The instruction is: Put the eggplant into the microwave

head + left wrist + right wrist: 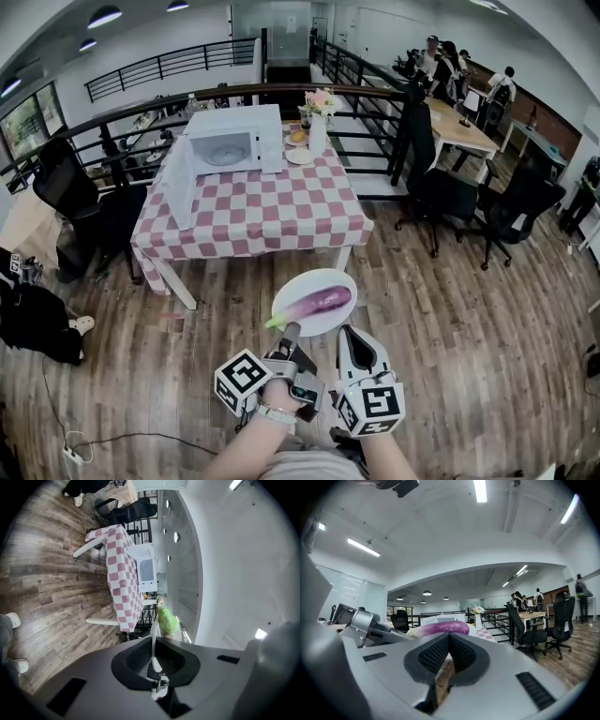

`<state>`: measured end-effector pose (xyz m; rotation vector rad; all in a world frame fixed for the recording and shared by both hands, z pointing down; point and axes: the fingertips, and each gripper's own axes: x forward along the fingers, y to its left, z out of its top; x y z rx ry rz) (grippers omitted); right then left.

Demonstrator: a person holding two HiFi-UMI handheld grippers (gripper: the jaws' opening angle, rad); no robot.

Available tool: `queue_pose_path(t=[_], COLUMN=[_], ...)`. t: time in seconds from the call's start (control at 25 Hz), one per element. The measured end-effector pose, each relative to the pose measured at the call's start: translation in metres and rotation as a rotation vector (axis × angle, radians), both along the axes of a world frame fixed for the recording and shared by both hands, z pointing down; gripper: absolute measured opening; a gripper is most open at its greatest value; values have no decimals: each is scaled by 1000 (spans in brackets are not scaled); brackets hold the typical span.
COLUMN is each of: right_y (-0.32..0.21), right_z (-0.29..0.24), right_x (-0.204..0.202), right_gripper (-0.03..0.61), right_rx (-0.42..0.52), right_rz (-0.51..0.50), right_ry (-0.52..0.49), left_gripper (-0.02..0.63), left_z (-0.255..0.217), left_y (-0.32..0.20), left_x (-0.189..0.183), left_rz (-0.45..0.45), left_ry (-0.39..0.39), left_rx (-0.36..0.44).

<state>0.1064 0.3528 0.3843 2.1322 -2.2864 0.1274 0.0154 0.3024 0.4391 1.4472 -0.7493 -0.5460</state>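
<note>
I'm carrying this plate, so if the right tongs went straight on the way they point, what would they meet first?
Beyond the plate and eggplant that the right tongs carry, the floor looks free; first would probably be the near edge of the checkered table, though depth is unclear.

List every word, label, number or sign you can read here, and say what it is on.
No text can be read anywhere.
The black-and-white marker cubes: square patterns only, no words.
The white box-shaped microwave oven: any print too small to read.
The round white plate: blank.
</note>
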Motion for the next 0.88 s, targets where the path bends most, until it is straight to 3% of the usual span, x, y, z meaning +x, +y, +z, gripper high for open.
queue_pose_path(t=[0.4,0.88], right_y=[-52,-122], right_z=[13,16], right_x=[-52,-68], right_gripper=[25,25], right_rx=[-17,-28], right_rz=[-22,-99], right_ry=[4,8], left_gripper=[20,20], left_z=[11,12], left_y=[-56,-115], left_x=[-61,-78], left_rz=[-34,-95], left_ry=[1,14], left_rx=[-12,-12])
